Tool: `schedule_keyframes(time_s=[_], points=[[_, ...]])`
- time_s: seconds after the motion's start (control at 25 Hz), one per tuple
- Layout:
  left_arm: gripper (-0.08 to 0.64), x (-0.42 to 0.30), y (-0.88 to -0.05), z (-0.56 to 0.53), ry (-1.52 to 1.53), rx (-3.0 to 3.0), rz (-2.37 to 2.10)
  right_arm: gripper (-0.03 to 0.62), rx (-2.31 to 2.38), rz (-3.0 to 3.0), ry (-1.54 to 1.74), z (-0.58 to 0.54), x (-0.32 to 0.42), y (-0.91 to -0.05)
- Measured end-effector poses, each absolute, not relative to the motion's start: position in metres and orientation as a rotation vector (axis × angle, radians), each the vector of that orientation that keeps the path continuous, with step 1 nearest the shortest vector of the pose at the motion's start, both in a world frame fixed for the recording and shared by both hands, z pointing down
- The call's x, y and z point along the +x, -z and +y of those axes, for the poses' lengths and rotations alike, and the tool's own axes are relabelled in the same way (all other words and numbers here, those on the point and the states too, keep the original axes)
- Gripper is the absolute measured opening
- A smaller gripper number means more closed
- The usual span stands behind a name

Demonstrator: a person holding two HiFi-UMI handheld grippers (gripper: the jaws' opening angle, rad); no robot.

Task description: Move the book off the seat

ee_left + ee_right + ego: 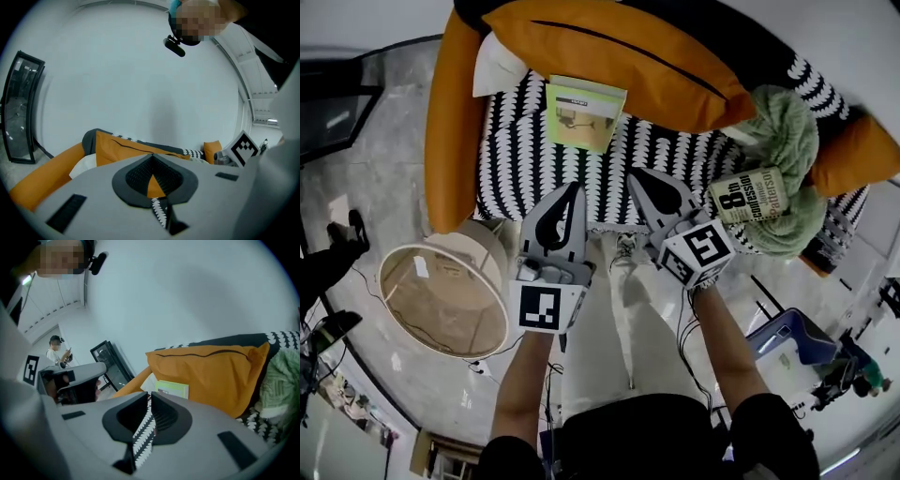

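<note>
The left gripper (151,157) has its jaws together, tips meeting with nothing between them; only a sliver of orange fabric and patterned cloth shows through the hollow behind the pads. The right gripper (149,397) is likewise closed and empty (a thin line of the black-and-white pattern shows along the seam of its jaws). Both are held side by side at the front edge of the patterned seat (525,159), tips pointing in toward its back, the left one nearer the seat's left side.

The green-covered book (586,114) lies flat, cover up, at the back of the seat, left of its middle, its far edge against the orange cushion (619,56) that leans along the seat's back. Neither gripper touches it. A white pillow (497,67) is tucked in the seat's back left corner.

On the seat's right side a green knitted throw (787,141) is heaped, and a second book (750,195), with a large "8th" on its cover, rests on it. Off the seat's front left corner stands a round light-wood side table (441,300).
</note>
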State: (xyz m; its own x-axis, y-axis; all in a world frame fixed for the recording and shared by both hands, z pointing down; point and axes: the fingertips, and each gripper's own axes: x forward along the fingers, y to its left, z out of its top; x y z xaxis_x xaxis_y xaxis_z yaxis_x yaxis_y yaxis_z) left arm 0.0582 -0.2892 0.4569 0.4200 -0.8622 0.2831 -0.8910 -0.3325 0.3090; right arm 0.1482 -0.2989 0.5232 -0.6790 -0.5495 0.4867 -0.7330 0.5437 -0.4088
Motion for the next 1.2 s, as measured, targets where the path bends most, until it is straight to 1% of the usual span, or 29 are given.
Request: schedule_keyframes(time_s=[0.12, 0.32, 0.6, 0.72, 0.8, 1.0, 1.2], points=[[0.009, 0.061, -0.485, -0.296, -0.098, 2.244, -1.487, 0.014, 1.063, -2.464, -0.877, -0.309, 0.149, -0.564], [0.009, 0.064, -0.525, -0.303, -0.126, 2.244, -1.455, 0.021, 1.110, -2.380, -0.995, -0.318, 0.154, -0.630], [0.009, 0.057, -0.561, -0.306, -0.131, 2.252, -1.430, 0.128, 1.115, -2.314, -1.022, -0.320, 0.157, -0.692], [0.009, 0.054, -0.571, -0.308, -0.119, 2.261, -1.445, 0.196, 1.080, -2.333, -1.042, -0.326, 0.153, -0.711], [0.009, 0.054, -0.576, -0.307, -0.127, 2.257, -1.440, 0.228, 1.054, -2.356, -1.025, -0.331, 0.149, -0.718], [0.009, 0.051, -0.578, -0.305, -0.131, 2.256, -1.421, 0.254, 1.037, -2.350, -1.000, -0.345, 0.144, -0.730], [0.009, 0.047, -0.587, -0.304, -0.146, 2.244, -1.399, 0.262, 1.043, -2.349, -1.005, -0.360, 0.140, -0.739]])
